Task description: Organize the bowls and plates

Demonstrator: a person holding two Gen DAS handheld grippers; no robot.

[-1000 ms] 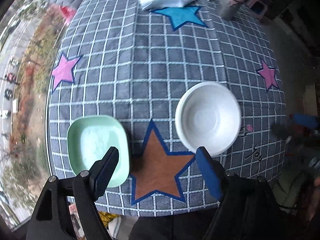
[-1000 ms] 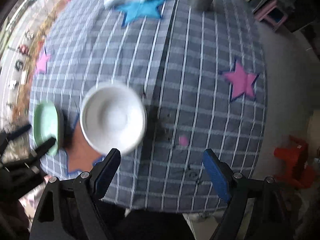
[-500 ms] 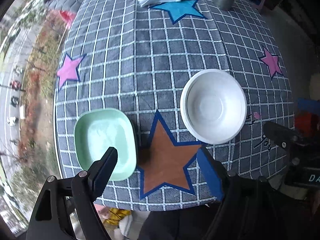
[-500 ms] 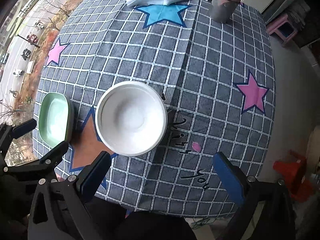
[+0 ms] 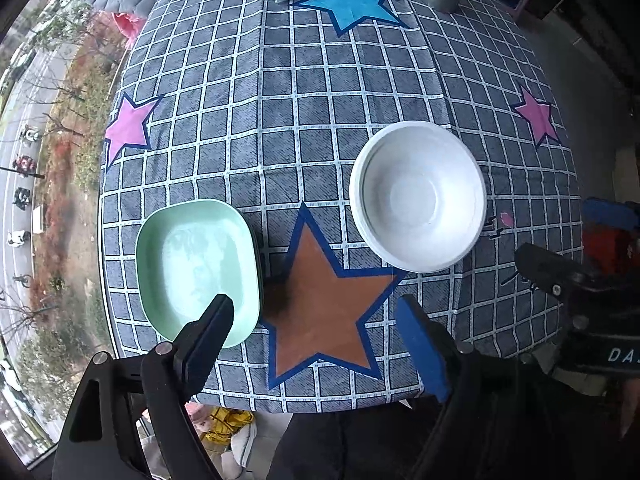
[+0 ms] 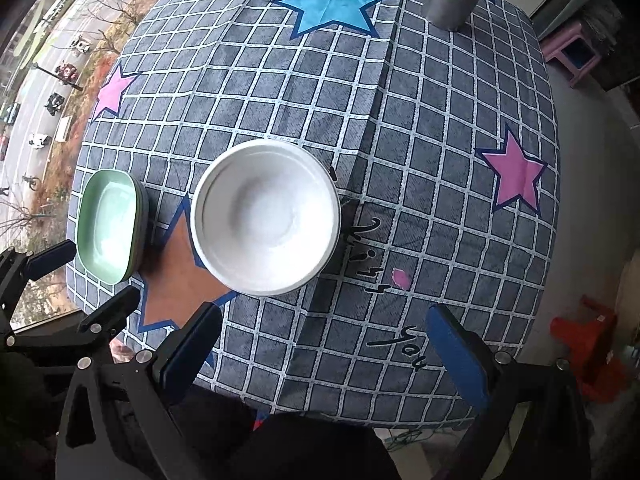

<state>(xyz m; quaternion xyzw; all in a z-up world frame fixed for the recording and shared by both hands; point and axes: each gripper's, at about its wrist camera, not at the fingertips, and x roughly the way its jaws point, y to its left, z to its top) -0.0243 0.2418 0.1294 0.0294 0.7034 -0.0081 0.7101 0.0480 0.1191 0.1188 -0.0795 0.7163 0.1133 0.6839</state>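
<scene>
We hold both grippers, left opening and right spread wide, empty above bowl and plate.

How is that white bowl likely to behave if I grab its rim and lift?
The white bowl looks thin-walled with a rolled lip, perhaps disposable, so probably light and liable to flex under a pinch. It looks empty, so nothing should spill. Its round base sits flat on the checked tablecloth, so it should slide rather than roll if nudged.
</scene>
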